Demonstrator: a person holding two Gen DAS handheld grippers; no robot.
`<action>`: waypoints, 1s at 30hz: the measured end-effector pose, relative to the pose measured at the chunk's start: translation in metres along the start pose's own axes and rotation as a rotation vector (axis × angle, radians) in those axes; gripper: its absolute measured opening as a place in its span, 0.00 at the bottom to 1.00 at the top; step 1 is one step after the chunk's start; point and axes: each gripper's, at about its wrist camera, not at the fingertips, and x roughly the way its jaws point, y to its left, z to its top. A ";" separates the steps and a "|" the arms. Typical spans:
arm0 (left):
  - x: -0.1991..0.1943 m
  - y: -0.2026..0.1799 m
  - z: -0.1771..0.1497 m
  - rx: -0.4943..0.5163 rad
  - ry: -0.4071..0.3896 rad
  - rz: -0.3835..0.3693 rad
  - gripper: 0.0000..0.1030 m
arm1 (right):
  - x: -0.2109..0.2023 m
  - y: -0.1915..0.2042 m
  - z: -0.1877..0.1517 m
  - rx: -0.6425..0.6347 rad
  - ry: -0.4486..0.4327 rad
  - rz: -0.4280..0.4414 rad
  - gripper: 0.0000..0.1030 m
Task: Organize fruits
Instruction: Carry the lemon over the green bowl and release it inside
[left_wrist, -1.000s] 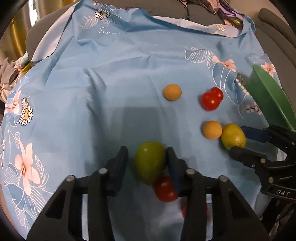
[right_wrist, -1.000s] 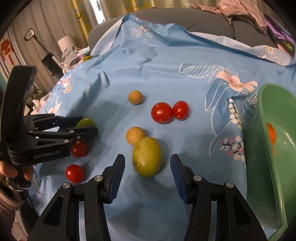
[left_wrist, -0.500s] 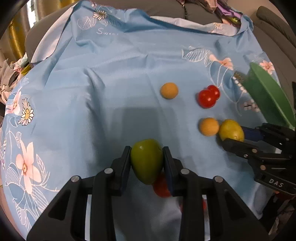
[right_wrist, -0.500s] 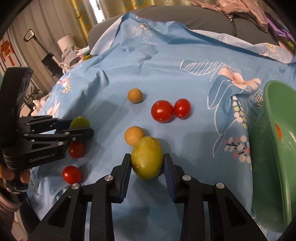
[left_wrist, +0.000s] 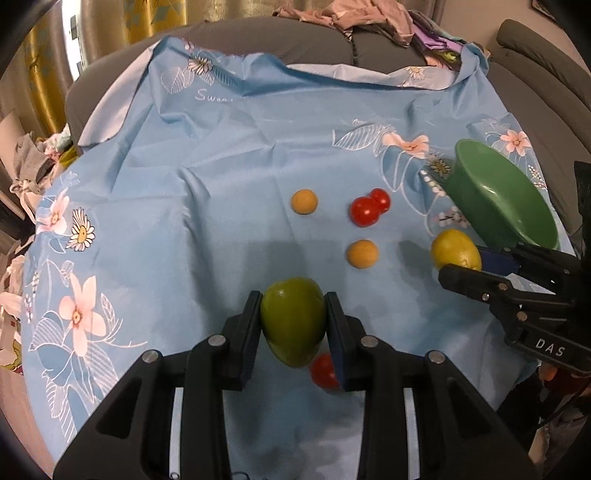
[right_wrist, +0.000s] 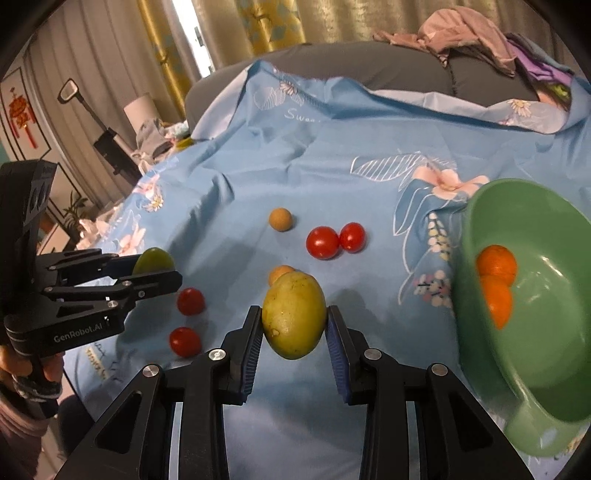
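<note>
My left gripper clamps the green fruit; my right gripper clamps the yellow-green fruit, its jaws having just closed on it. Both fruits hang above the blue cloth, the yellow-green one near the right edge beside the green bowl. I judge them light, firm and smooth-skinned; grip at the widest girth. A second ago both lay on the cloth

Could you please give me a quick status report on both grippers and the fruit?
Left gripper shut on green fruit. Right gripper just closed on yellow-green fruit. Green bowl holds two oranges. Path to bowl looks clear.
</note>
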 end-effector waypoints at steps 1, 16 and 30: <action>-0.003 -0.002 -0.001 0.005 -0.004 -0.001 0.32 | -0.004 0.000 0.000 0.003 -0.007 -0.001 0.35; -0.034 -0.055 0.015 0.101 -0.092 -0.019 0.32 | -0.063 -0.020 -0.001 0.050 -0.139 -0.040 0.35; -0.020 -0.134 0.054 0.235 -0.131 -0.120 0.32 | -0.099 -0.072 -0.009 0.151 -0.216 -0.143 0.35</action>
